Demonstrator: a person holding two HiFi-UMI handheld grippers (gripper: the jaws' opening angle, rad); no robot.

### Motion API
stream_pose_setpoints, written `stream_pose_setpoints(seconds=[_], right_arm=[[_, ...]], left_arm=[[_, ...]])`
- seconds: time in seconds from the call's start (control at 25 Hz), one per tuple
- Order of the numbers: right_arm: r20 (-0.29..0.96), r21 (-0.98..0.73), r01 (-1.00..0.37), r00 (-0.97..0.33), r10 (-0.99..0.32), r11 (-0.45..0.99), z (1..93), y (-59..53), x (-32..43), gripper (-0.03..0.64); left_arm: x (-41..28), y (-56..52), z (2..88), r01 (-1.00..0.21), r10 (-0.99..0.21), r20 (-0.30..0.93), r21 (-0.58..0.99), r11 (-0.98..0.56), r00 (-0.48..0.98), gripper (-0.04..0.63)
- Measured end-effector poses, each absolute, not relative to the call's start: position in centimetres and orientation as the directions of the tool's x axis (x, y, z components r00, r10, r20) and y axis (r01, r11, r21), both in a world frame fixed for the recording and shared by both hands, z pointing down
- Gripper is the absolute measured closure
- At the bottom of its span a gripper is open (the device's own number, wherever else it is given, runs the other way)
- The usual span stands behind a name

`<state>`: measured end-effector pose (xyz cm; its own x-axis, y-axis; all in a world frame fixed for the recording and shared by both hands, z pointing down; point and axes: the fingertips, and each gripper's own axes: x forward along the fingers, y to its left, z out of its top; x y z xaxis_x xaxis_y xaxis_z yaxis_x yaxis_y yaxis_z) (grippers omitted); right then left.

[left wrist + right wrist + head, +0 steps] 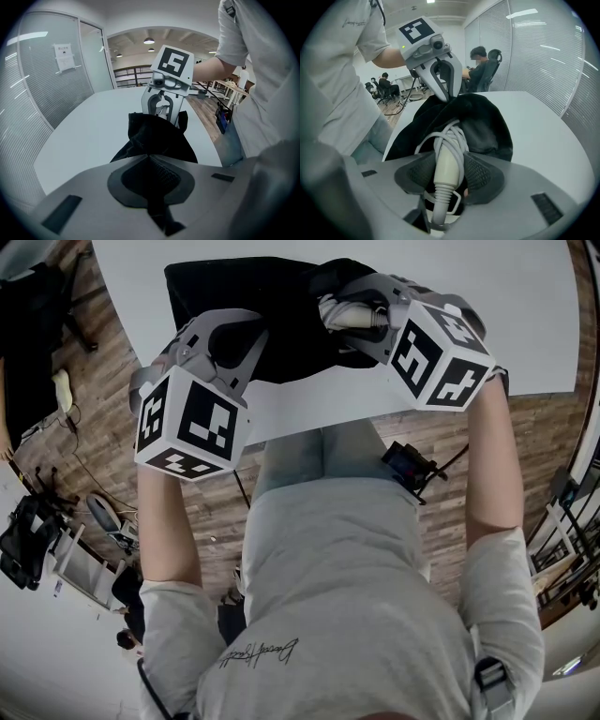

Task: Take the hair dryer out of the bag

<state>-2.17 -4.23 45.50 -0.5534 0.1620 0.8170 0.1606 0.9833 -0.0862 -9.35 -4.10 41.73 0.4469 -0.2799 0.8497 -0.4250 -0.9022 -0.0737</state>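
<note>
Hair dryer [446, 164] head was hidden inside bag [487, 126]; only handle and wound cord [458, 137] showed. Cord's lower run vanished behind body of right tool [449, 172]. Table [525, 315] far edge was cropped by head view's top.

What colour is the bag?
The bag is black, plain with no pattern. The right gripper view shows it best.

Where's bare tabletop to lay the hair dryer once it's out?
Bare table right of the bag, past the right gripper, and a strip on its left. Crowded near edge: left gripper pinches the bag, right holds the hair dryer.
</note>
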Motion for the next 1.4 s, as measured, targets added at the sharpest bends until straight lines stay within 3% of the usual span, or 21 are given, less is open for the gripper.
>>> stream_pose_setpoints(seconds=[0.44,0.96,1.4], right_arm=[[0.815,-0.116,0.124,-0.556,0.165,0.986,47.1,-5.1,-0.4,0.411],[0.874,-0.15,0.055,-0.459,0.158,0.987,49.0,-5.4,-1.3,0.373],[0.897,-0.162,0.099,-0.401,0.189,0.982,50.7,-4.4,-1.8,0.35]], left_arm=[[-9.2,-4.2,41.6,-0.427,-0.285,0.844,-0.074,-0.901,0.455,0.578],[-8.7,-4.3,41.8,-0.424,-0.289,0.841,-0.079,-0.902,0.458,0.578],[-7.8,-4.2,41.9,-0.424,-0.295,0.837,-0.085,-0.902,0.46,0.578]])
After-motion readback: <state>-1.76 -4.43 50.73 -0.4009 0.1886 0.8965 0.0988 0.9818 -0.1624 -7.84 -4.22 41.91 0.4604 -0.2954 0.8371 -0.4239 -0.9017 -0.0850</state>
